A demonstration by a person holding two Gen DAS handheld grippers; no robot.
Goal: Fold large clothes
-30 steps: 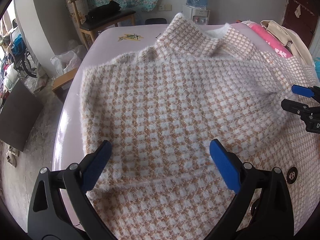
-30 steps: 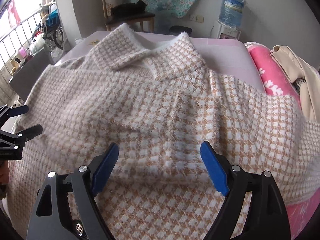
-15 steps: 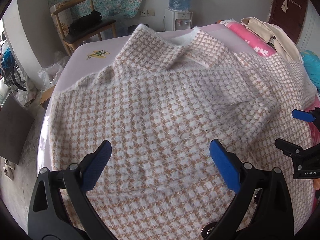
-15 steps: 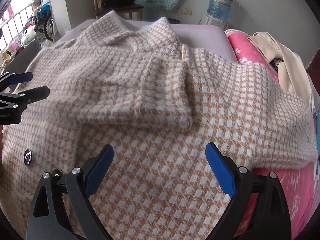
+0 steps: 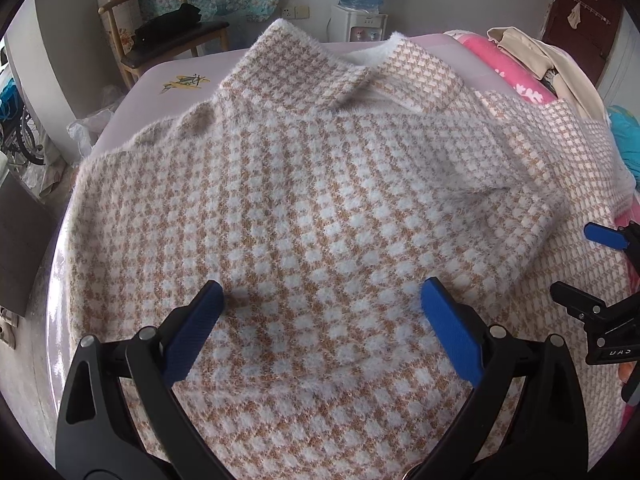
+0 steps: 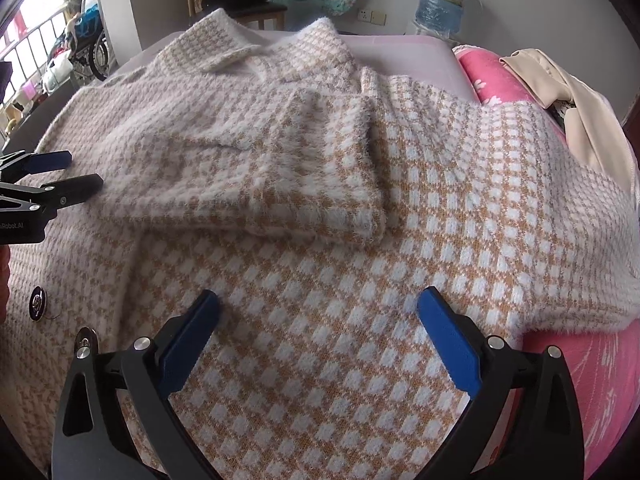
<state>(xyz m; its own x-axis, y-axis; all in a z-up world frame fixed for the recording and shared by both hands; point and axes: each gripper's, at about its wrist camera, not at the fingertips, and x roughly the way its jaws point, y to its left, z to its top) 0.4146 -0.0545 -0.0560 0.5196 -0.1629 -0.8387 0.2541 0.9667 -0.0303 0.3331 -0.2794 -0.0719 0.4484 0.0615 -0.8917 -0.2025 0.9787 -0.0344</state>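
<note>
From the left wrist view, the left gripper [image 5: 322,300] points steeply down over the near part of the checked coat [image 5: 320,208]; its two blue pads stand wide apart with only the fuzzy weave beneath them, nothing pinched between; whether the tips touch the cloth cannot be told. The coat lies spread across the pale bed [image 5: 160,80], collar [image 5: 344,68] at the far end, one sleeve folded across the body toward the right. At the right edge the right gripper [image 5: 588,268] reaches in over the coat, its fingers parted. Beyond the bed stand a wooden chair [image 5: 160,40] at far left and a water dispenser [image 5: 360,20] against the far wall; a pink blanket [image 5: 508,72] and a beige garment [image 5: 536,52] lie at far right.

From the right wrist view, the right gripper [image 6: 318,300] likewise tilts sharply downward above the coat [image 6: 440,200]; its jaws have just been opening and stand at full spread, empty, with the cloth below rather than between the pads. The folded sleeve [image 6: 312,184] lies just beyond it, its cuff end toward the right. At the left edge the left gripper [image 6: 76,172] enters level with the sleeve, fingers apart; a dark button [image 6: 37,303] shows on the coat near left. The pink blanket [image 6: 580,380] shows at the near right, past the coat's edge.
</note>
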